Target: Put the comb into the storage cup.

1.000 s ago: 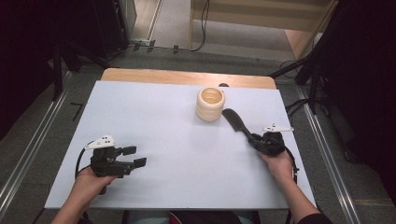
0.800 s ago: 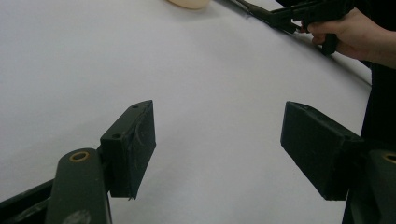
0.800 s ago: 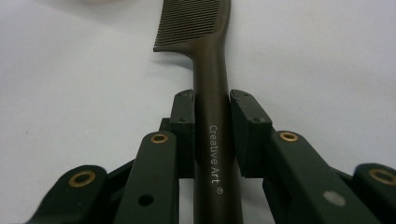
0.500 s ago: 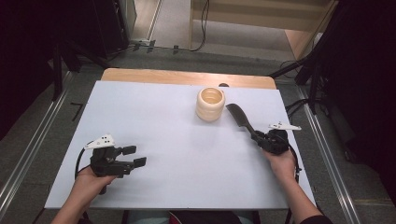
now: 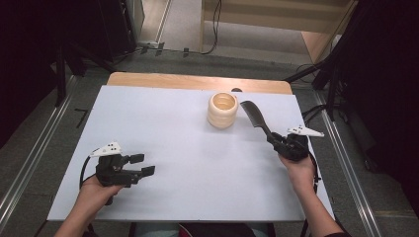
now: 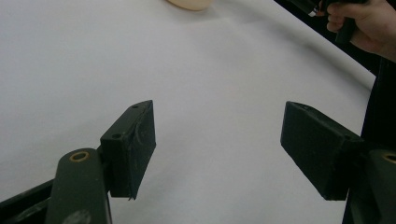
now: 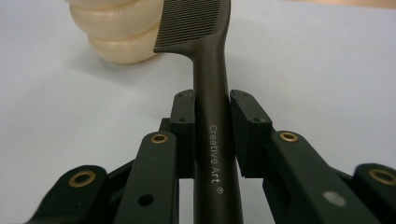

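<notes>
- Setting: we record a white table top [image 5: 188, 148] with a bare wooden strip along its far edge, standing on a grey floor between dark stands; cables trail on the floor beyond.
- Item one, cream ribbed cup [image 5: 222, 110]: it stands upright on the far half of the table, right of centre, mouth open to the top. Its stacked-ring wall appears at the upper left of the right gripper view, just beside the comb's teeth; whether the two touch we cannot tell.
- Item two, dark comb [image 7: 205, 56]: its handle, marked "Creative Art", runs up between the jaws, with the toothed head pointing toward the cup. We judge it is held by the handle so the free end can be steered to the cup's mouth.
- Item three, right gripper [image 5: 280, 143]: held over the table's right side, jaws clamped on the comb's handle from both sides.
- Item four, left gripper [image 5: 140, 165]: low over the near left of the table, jaws spread wide with nothing between them. We judge it is parked well apart from the cup to leave the working area free.
</notes>
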The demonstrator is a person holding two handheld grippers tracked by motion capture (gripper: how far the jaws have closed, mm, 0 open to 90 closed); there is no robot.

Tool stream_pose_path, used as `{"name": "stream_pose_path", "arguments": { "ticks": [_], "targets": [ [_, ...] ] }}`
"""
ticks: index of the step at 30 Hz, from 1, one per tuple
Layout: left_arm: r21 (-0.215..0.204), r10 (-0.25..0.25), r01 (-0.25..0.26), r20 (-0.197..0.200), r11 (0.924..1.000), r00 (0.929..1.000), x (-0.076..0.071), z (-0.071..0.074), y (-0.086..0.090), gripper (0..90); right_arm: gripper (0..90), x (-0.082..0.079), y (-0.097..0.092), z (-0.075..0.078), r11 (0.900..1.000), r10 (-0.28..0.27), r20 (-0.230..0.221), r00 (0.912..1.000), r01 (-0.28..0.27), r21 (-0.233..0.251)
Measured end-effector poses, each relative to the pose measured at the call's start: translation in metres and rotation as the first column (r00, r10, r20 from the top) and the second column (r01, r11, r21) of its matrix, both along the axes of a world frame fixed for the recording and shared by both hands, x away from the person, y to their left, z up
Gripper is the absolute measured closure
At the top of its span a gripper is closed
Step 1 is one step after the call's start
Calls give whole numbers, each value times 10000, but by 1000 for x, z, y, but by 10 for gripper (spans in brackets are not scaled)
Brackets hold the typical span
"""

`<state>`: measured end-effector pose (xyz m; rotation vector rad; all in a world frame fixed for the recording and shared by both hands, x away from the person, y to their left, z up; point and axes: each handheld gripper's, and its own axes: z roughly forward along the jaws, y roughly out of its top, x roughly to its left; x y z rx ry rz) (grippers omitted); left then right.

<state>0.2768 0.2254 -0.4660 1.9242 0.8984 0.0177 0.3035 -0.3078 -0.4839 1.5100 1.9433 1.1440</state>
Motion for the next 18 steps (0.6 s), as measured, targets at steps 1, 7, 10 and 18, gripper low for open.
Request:
{"name": "stream_pose_path", "arguments": {
  "ticks": [1,7,10,18],
  "targets": [
    [-22,13,-13,-16,10000,10000,0,0,0,273,703,-1,0,2,10000,-35,13,10000,35,70],
    [-64,62,-62,-47,10000,10000,1,1,0,273,703,-4,2,11,9997,-137,175,9998,133,222],
    [-84,117,-118,-101,9999,9999,1,3,0,273,703,-6,3,16,9988,-182,284,9994,169,463],
    [-111,96,-98,-125,9999,9999,2,6,-3,273,703,-12,10,29,9984,-73,663,9978,35,562]
  ]
}}
